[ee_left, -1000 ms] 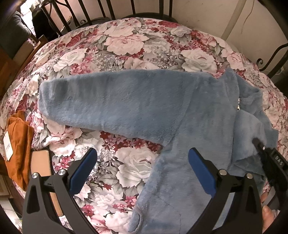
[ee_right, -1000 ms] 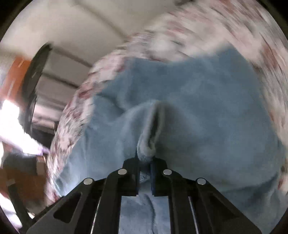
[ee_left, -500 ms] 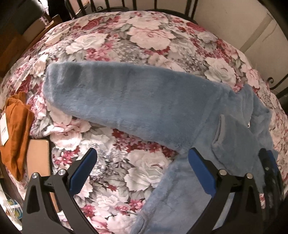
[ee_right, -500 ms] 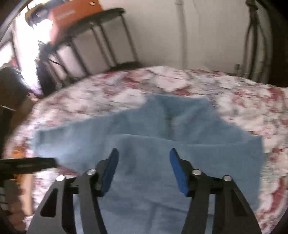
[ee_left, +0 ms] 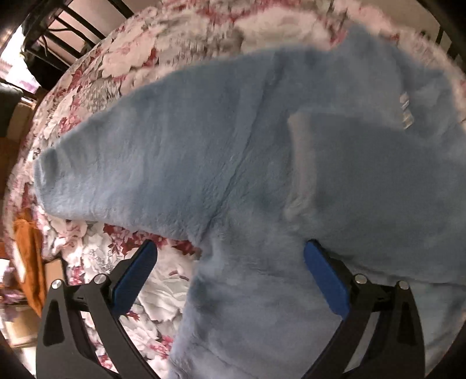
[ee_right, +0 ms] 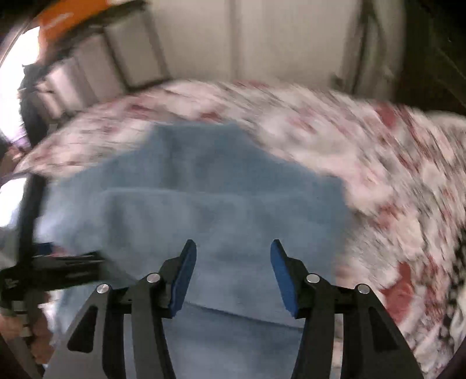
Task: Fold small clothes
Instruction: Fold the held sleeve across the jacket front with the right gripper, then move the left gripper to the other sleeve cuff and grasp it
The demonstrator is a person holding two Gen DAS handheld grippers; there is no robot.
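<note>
1. A floral cloth [ee_left: 122,58] of pink and red roses covers the round counter [ee_right: 393,180]; a pale wall [ee_right: 262,38] rises behind its far edge, and dark metal bars [ee_left: 61,17] stand past the far left edge.
2. One blue fleece jacket [ee_left: 204,151] lies spread across the middle of the counter, its sleeve [ee_left: 96,163] reaching toward the left edge.
3. One side of the jacket is folded over the body, and that folded panel [ee_left: 378,186] lies on top toward the right.
4. One orange cloth [ee_left: 26,256] hangs at the left edge, well apart from the sleeve; it's blurred.
5. Left gripper [ee_left: 230,280] is wide open over the jacket's lower part near the front edge, nothing between its blue pads [ee_left: 134,277].
6. Right gripper [ee_right: 233,274] is spread apart too, hovering over the folded fleece and holding nothing.
7. In the right wrist view, the left gripper shows at the left side, beside the jacket.
8. Count: one jacket, one orange cloth, two grippers.
</note>
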